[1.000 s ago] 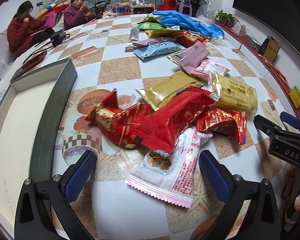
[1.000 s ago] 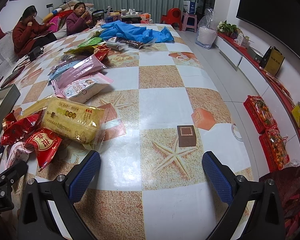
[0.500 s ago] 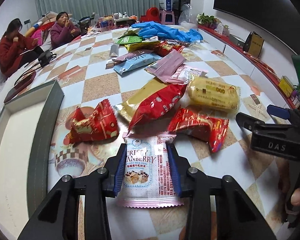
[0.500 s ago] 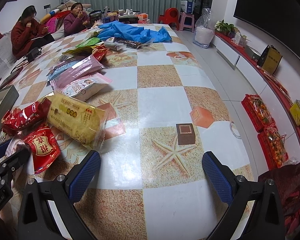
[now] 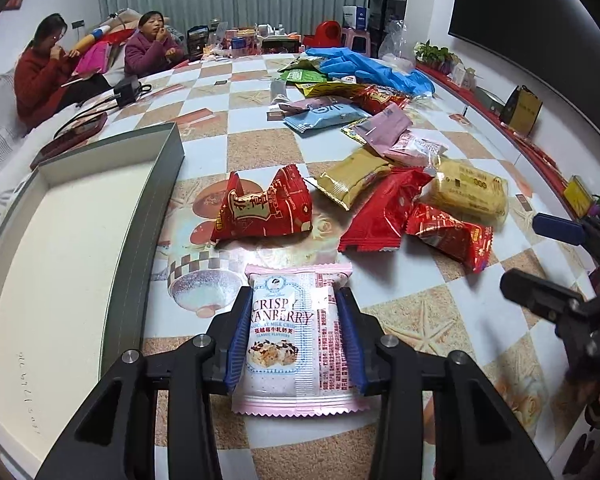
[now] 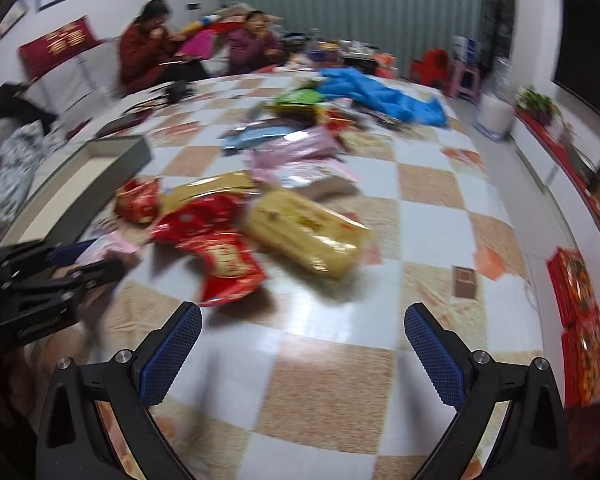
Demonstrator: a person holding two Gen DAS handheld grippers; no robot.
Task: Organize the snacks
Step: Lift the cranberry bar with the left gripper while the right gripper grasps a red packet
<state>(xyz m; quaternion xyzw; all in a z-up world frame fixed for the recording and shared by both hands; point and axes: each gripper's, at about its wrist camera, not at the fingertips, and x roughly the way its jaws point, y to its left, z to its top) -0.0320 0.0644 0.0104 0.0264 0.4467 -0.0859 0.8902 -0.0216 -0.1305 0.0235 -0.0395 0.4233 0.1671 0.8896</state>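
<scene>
Cranberry snack packet [image 5: 290, 340] pinched in left claw [image 5: 292, 340] (half-closed); right claw [image 6: 302, 356] spread, empty.

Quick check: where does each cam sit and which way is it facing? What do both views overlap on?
Left wrist: sits on the left claw, angled down at the table; its pads clamp the pink cranberry nougat packet; grey box to its left, right claw at its right edge.
Right wrist: sits on the right claw, open and empty, angled down at the checkered table, blurred; left claw at its left edge.
Shared: yellow packet, blue gloves, grey box.
</scene>
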